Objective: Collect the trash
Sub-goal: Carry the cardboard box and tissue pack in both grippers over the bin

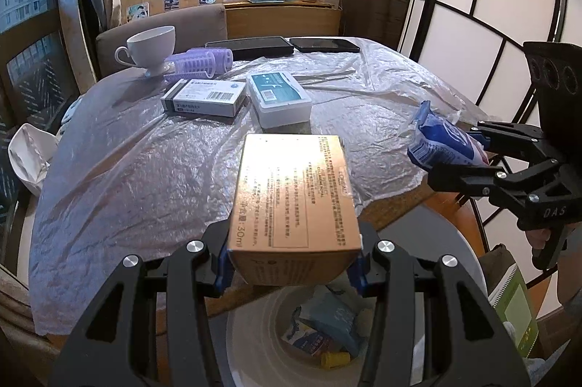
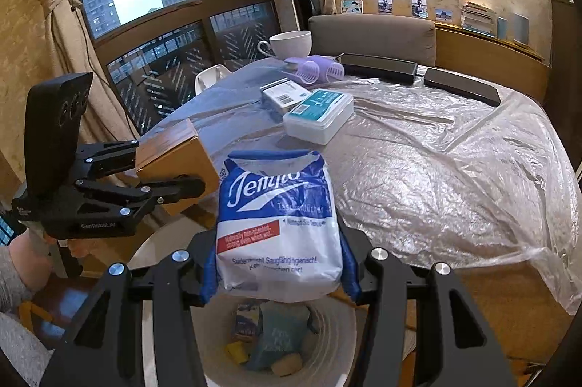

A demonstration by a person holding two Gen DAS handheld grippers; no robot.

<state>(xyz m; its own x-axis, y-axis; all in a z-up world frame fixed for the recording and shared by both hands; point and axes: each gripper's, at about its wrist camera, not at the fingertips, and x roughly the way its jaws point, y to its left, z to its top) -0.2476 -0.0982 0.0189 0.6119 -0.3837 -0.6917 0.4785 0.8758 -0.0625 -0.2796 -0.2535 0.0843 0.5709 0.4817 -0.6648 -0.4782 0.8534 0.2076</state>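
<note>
Left gripper [image 1: 293, 263] tipped down toward the white bin [image 1: 254, 332], jaws squeezed on both sides of a gold box [image 1: 291, 198], blue pads pressed flat to its walls. Held out just above the bin's mouth.

Right gripper [image 2: 280, 274] tipped down over the same bin too, jaws closed on a blue and white tissue pack [image 2: 278, 227], pinched at its lower end. Held above the bin, close beside the left gripper, not touching it.

Hand [image 2: 25, 259] in a grey sleeve wrapped around the left gripper's handle, off to the side of the bin. Fingers [image 1: 538, 238] curled on the right gripper's handle.
</note>
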